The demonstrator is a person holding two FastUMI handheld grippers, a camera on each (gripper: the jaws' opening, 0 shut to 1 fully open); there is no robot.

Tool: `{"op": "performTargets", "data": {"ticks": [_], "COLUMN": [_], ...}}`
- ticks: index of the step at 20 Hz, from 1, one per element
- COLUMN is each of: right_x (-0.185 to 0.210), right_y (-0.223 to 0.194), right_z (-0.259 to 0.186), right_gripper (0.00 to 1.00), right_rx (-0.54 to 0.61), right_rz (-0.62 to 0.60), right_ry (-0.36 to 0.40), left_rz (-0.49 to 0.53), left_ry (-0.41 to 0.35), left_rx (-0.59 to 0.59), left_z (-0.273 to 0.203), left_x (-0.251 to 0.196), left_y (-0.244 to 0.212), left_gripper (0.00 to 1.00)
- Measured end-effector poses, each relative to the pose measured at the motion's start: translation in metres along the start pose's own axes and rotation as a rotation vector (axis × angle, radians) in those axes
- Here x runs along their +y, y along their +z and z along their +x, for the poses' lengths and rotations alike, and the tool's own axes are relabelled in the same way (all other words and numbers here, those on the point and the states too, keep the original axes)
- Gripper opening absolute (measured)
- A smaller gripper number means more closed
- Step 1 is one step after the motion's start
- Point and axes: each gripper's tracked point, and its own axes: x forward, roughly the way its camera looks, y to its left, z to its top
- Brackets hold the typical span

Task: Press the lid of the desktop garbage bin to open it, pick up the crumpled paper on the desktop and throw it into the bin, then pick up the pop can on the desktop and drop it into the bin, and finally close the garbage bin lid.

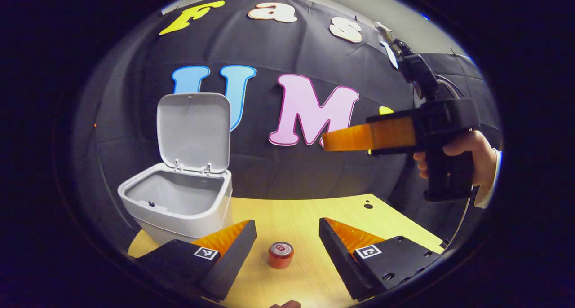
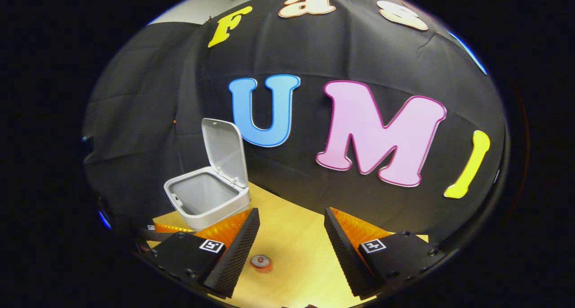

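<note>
The white bin (image 1: 179, 209) stands on the left of the wooden table (image 1: 310, 209) with its lid (image 1: 193, 133) swung up. Its rim hides the bottom of the bin. A red pop can (image 1: 280, 255) stands upright on the table, low between the fingers of my left gripper (image 1: 287, 236), which is open and above it. My right gripper (image 1: 328, 142), held by a hand (image 1: 471, 157), hovers high at the right, pointing left. In the right gripper view, my right gripper (image 2: 292, 236) is open and empty, with the bin (image 2: 206, 204) ahead to the left and the can (image 2: 261, 262) below.
The black cloth wall (image 1: 292, 173) rises right behind the table and the bin. A small dark hole (image 1: 368, 205) marks the tabletop near its far right corner. Bare wood lies between the bin and the table's right edge.
</note>
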Motion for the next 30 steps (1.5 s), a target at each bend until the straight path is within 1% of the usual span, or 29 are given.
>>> {"op": "performTargets", "data": {"ticks": [1, 3, 5, 6, 8, 10, 13, 16, 22, 26, 30], "right_x": [-0.006, -0.018, -0.027, -0.03, -0.029, -0.028, -0.033, -0.041, -0.054, -0.054, -0.056], "right_y": [-0.004, -0.012, -0.021, -0.026, -0.036, -0.042, -0.046, -0.054, -0.067, -0.073, -0.077], "right_z": [-0.006, -0.016, -0.022, -0.023, -0.024, -0.025, -0.026, -0.027, -0.024, -0.021, -0.021], "right_gripper": [0.94, 0.94, 0.94, 0.94, 0.94, 0.94, 0.94, 0.94, 0.94, 0.94, 0.94], "right_rx": [0.01, 0.029, 0.049, 0.06, 0.074, 0.082, 0.083, 0.096, 0.117, 0.123, 0.128], "right_rz": [-0.012, -0.035, -0.053, -0.059, -0.062, -0.053, -0.026, 0.009, 0.074, 0.08, 0.084], "right_ry": [-0.014, -0.037, -0.063, -0.071, -0.075, -0.083, -0.094, -0.111, -0.134, -0.134, -0.139], "left_rz": [-0.008, -0.002, 0.018, 0.005, -0.003, 0.011, 0.019, 0.02, -0.01, -0.003, 0.012], "left_ry": [-0.014, -0.018, -0.009, -0.015, -0.022, -0.014, -0.004, -0.011, 0.006, 0.017, 0.021], "left_rx": [0.004, 0.027, 0.095, 0.12, 0.142, 0.163, 0.184, 0.212, 0.292, 0.349, 0.436], "left_z": [0.009, 0.026, 0.043, 0.052, 0.072, 0.089, 0.109, 0.127, 0.141, 0.146, 0.146], "left_x": [-0.002, -0.001, 0.004, 0.005, 0.01, 0.014, 0.019, 0.018, 0.021, 0.025, 0.028], "left_y": [-0.009, -0.029, -0.054, -0.063, -0.069, -0.078, -0.087, -0.098, -0.129, -0.153, -0.188], "left_gripper": [0.95, 0.95, 0.95, 0.96, 0.96, 0.96, 0.96, 0.96, 0.97, 0.97, 0.97]}}
